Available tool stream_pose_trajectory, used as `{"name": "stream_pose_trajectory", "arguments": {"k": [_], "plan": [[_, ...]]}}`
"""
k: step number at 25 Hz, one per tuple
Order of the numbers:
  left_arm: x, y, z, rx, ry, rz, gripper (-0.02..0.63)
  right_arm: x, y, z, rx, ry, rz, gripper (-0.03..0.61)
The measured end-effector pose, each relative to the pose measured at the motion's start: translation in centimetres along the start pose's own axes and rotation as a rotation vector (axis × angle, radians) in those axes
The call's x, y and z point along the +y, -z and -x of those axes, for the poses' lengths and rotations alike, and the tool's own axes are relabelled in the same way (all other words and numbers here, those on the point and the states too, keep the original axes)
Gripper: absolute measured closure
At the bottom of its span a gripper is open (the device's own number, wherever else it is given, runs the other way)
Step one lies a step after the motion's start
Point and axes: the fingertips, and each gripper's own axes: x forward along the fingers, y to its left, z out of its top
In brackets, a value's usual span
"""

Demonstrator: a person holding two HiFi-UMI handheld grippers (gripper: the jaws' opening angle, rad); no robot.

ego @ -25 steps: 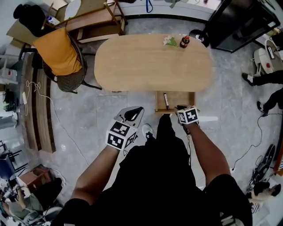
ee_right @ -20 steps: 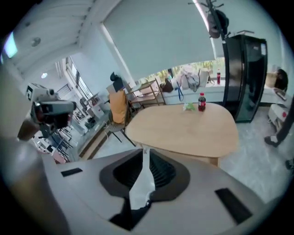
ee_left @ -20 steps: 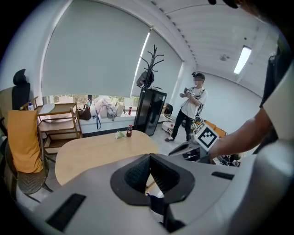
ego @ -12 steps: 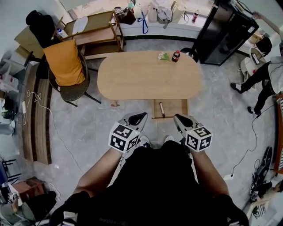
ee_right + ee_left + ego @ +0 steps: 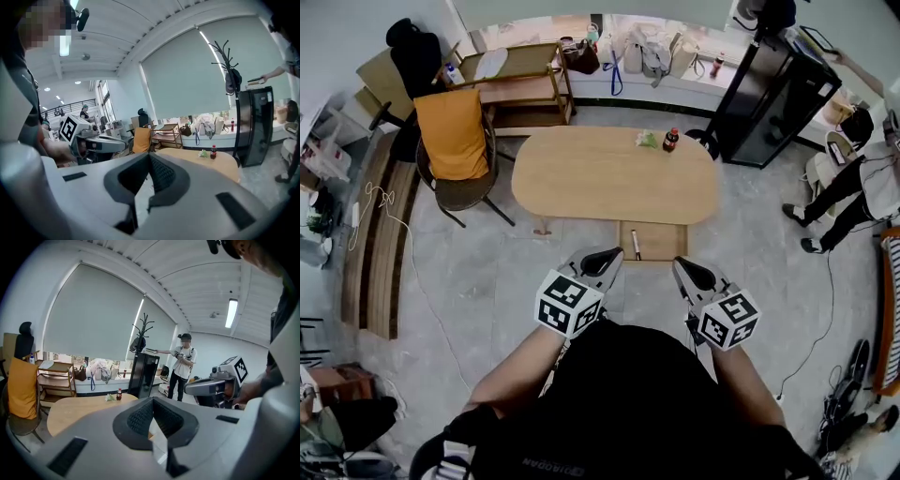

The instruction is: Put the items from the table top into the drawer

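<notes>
left gripper [image 5: 602, 260] closed, empty | right gripper [image 5: 686, 272] closed, empty | bottle [image 5: 670, 141] upright, desk [image 5: 581, 178] far edge, well ahead, right nearer

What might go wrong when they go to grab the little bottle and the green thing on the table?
1. The bottle and the small green item sit near the table's far edge. A clumsy nudge might tip the upright bottle or push it off.
2. The drawer hangs open on the near side, so the person may bump it when leaning across.
3. The left gripper and right gripper have jaws together; they must open first.
</notes>
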Motion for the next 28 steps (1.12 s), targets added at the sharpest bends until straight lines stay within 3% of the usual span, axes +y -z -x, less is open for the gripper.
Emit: {"name": "stream_pose_trajectory", "arguments": {"k": [13, 28], "plan": [[-10.7, 4.0, 1.0, 0.033, -0.048, -0.017, 0.612, 1.5, 4.8, 10.8, -0.024, -0.036, -0.019, 0.575], [-15.9, 6.9, 2.3, 0.035, -0.095, -0.032, 0.612, 2.8, 8.5, 15.2, -0.032, -0.079, 0.002, 0.575]]}}
